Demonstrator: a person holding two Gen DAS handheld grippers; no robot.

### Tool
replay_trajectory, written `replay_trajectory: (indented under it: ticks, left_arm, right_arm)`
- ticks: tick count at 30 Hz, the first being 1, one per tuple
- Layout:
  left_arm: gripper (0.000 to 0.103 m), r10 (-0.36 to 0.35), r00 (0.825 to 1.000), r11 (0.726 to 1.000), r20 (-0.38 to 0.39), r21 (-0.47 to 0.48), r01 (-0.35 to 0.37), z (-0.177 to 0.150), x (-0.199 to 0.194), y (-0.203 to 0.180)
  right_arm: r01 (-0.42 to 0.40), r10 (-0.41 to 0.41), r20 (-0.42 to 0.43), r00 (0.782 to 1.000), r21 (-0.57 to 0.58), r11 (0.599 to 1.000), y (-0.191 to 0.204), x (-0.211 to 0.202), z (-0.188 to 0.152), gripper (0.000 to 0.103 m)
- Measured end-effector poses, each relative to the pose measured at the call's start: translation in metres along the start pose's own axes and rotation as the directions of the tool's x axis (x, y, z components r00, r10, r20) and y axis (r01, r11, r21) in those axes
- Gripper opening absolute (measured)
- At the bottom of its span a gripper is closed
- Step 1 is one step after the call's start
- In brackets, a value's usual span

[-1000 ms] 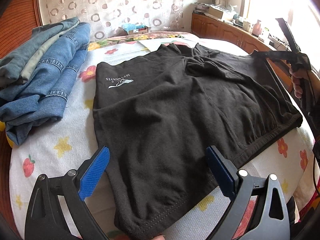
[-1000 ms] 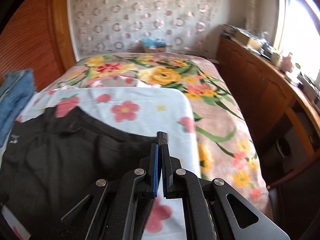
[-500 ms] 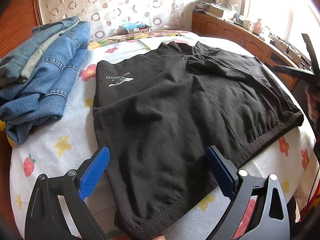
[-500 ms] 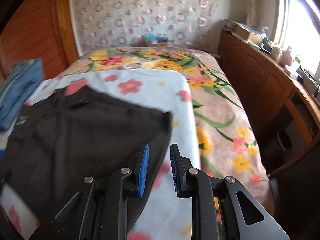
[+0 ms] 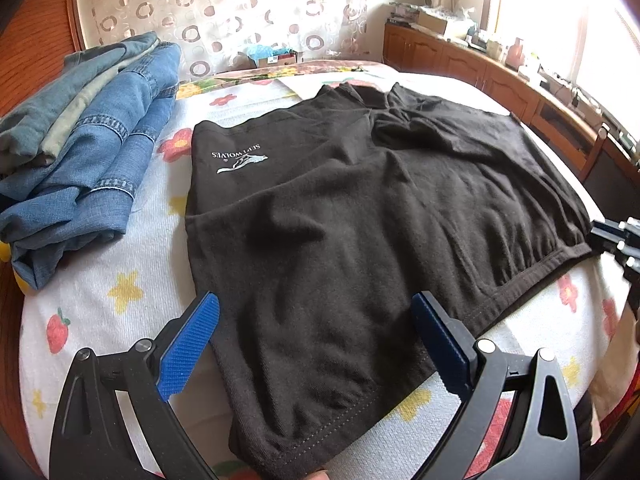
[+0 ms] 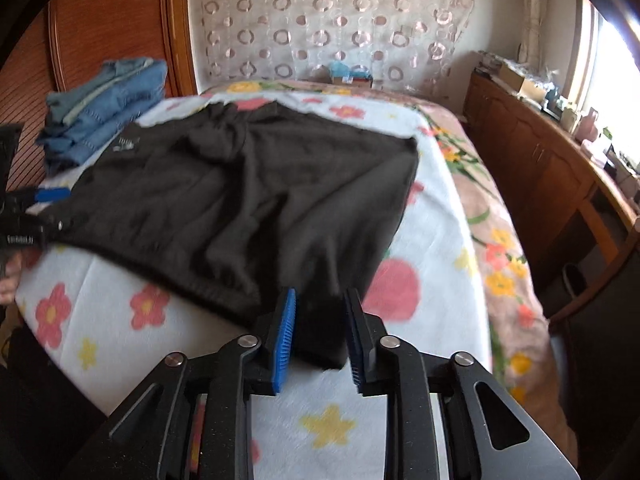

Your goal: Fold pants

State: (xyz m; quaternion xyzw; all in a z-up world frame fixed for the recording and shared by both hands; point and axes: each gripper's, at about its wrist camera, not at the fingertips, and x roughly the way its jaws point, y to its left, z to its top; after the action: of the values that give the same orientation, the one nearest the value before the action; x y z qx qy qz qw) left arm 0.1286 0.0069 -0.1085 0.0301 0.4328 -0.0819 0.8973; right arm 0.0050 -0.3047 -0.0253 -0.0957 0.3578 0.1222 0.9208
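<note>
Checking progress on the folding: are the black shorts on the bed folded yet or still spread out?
Spread out. The black shorts lie flat on the bed, both leg hems and the waistband visible, neither claw gripping them.

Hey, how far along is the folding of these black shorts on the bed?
Done: the black shorts lie spread flat on the flowered sheet, and a pile of folded jeans sits beside them. In hand: nothing is gripped; the left gripper is wide open over the near hem, and the right gripper is open around a corner. Left: every fold.
</note>
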Motion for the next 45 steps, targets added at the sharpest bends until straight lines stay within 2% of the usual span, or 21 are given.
replay_trajectory:
  ticks: [2, 7, 11, 18, 26, 28, 31, 36, 38, 40, 42, 45]
  left_arm:
    - [0.097, -0.009, 1.000, 1.000, 0.009, -0.012, 0.009, -0.001, -0.002, 0.003]
    - [0.097, -0.027, 0.999, 0.999, 0.042, -0.022, 0.028, -0.010, -0.019, 0.008]
    - [0.091, -0.046, 0.997, 0.998, 0.055, -0.051, 0.048, -0.024, -0.032, 0.019]
    - [0.072, -0.056, 0.995, 0.992, 0.086, -0.110, 0.065, -0.040, -0.046, 0.039]
    - [0.053, -0.049, 0.996, 0.993, 0.070, -0.107, 0.056, -0.044, -0.042, 0.036]
    - [0.041, -0.023, 0.996, 0.992, 0.089, -0.122, 0.034, -0.046, -0.044, 0.037]
    - [0.039, -0.051, 0.995, 0.990, 0.087, -0.125, 0.061, -0.048, -0.043, 0.038]
    - [0.039, -0.057, 0.995, 0.991, 0.079, -0.118, 0.066, -0.047, -0.044, 0.038]
    - [0.032, -0.055, 0.995, 0.992, 0.081, -0.104, 0.064, -0.047, -0.043, 0.036]
    - [0.012, -0.068, 0.994, 0.992, 0.083, -0.099, 0.076, -0.048, -0.044, 0.035]
    - [0.007, -0.084, 0.992, 0.991, 0.092, -0.097, 0.093, -0.048, -0.047, 0.034]
    - [0.006, -0.080, 0.987, 0.991, 0.136, -0.094, 0.093, -0.048, -0.064, 0.036]
  right_arm:
    - [0.010, -0.010, 0.007, 1.000, 0.006, 1.000, -0.001, -0.006, -0.002, 0.032]
    - [-0.022, 0.020, 0.020, 1.000, 0.081, 0.996, -0.018, -0.013, -0.009, 0.042]
    - [-0.016, 0.013, 0.034, 0.999, 0.086, 0.996, -0.015, -0.017, -0.016, 0.043]
    - [-0.027, 0.022, 0.041, 0.999, 0.103, 0.994, -0.017, -0.014, -0.018, 0.043]
    - [-0.032, 0.027, 0.047, 0.999, 0.114, 0.993, -0.011, -0.003, -0.014, 0.043]
    - [-0.036, 0.030, 0.052, 0.998, 0.114, 0.993, -0.011, -0.003, -0.014, 0.043]
    - [-0.042, 0.035, 0.064, 0.997, 0.111, 0.993, -0.012, -0.002, -0.016, 0.044]
    - [-0.045, 0.038, 0.068, 0.997, 0.112, 0.993, -0.011, -0.002, -0.016, 0.045]
    - [-0.046, 0.038, 0.068, 0.997, 0.113, 0.992, -0.011, -0.002, -0.016, 0.045]
    - [-0.050, 0.043, 0.068, 0.997, 0.118, 0.992, -0.011, -0.002, -0.016, 0.045]
    - [-0.067, 0.058, 0.073, 0.996, 0.123, 0.990, -0.013, -0.003, -0.017, 0.045]
    - [-0.069, 0.058, 0.077, 0.995, 0.140, 0.988, -0.017, -0.004, -0.016, 0.046]
